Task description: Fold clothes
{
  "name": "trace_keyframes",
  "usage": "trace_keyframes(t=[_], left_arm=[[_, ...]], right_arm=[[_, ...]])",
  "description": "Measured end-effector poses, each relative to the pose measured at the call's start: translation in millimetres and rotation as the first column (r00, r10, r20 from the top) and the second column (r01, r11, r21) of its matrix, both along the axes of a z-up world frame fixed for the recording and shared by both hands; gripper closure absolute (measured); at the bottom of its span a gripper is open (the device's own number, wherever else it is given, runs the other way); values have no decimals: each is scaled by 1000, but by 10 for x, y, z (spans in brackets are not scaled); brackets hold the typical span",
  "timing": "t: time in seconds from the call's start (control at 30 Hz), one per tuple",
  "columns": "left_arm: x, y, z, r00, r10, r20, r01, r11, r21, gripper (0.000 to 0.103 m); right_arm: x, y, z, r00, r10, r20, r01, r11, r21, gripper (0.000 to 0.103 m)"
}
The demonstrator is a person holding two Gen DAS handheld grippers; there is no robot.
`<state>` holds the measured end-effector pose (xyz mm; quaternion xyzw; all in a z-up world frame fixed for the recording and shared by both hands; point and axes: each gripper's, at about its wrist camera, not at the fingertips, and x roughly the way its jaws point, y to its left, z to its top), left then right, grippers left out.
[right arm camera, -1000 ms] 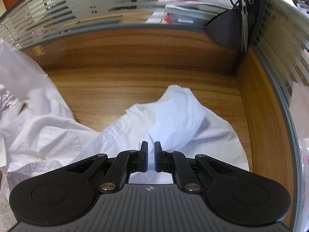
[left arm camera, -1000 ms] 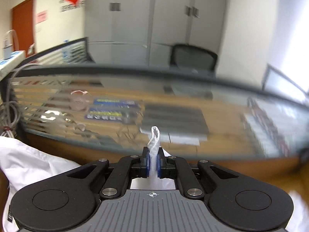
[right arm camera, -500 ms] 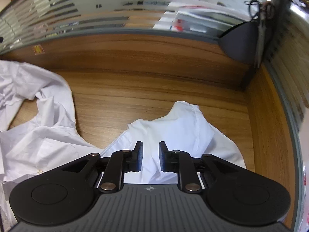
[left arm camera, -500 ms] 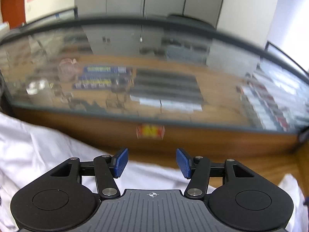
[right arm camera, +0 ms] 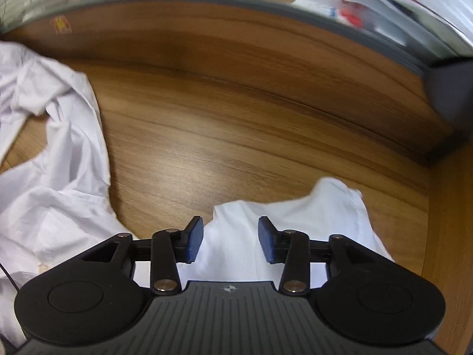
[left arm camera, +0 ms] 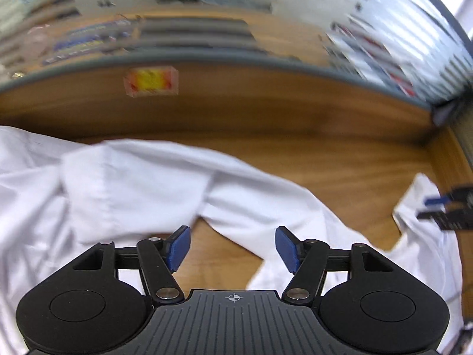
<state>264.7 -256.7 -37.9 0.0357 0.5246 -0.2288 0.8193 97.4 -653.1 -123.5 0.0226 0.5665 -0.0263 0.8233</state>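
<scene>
The wooden desk (right arm camera: 236, 136) is carrying a white shirt (left arm camera: 133, 177), which is lying spread and rumpled across it, one part bunched to the left, another reaching toward the right corner. A second ago both tools were clamped, the left one pinching a twist of white cloth; now the left gripper (left arm camera: 233, 248) is standing wide apart and empty above the fabric, and the right gripper (right arm camera: 230, 238) is parting over a fold, gripping nothing. Judgement: the garment is lying released, not yet a neat fold

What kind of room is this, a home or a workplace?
Most likely an office cubicle: a wooden desk boxed in by a striped glass partition, with a white shirt lying on it.
</scene>
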Motion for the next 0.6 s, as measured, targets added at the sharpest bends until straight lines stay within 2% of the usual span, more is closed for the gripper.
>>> trace_keyframes(t=[0.13, 0.4, 0.43, 0.53, 0.6], left_arm=[[-59, -252, -206, 997, -66, -42, 66, 998, 1, 29], [-32, -711, -535, 983, -161, -89, 162, 987, -3, 25], [-24, -764, -570, 981, -171, -94, 172, 985, -3, 25], [8, -910, -667, 977, -184, -111, 185, 983, 3, 25], [25, -1006, -725, 976, -183, -120, 186, 982, 14, 27]], right_arm=[[197, 47, -189, 997, 47, -61, -49, 998, -34, 54], [348, 47, -406, 988, 95, -125, -103, 993, -57, 55], [349, 41, -415, 987, 98, -128, -106, 993, -57, 56], [322, 23, -436, 988, 93, -126, -99, 994, -49, 80], [295, 12, -425, 990, 81, -113, -88, 995, -54, 89]])
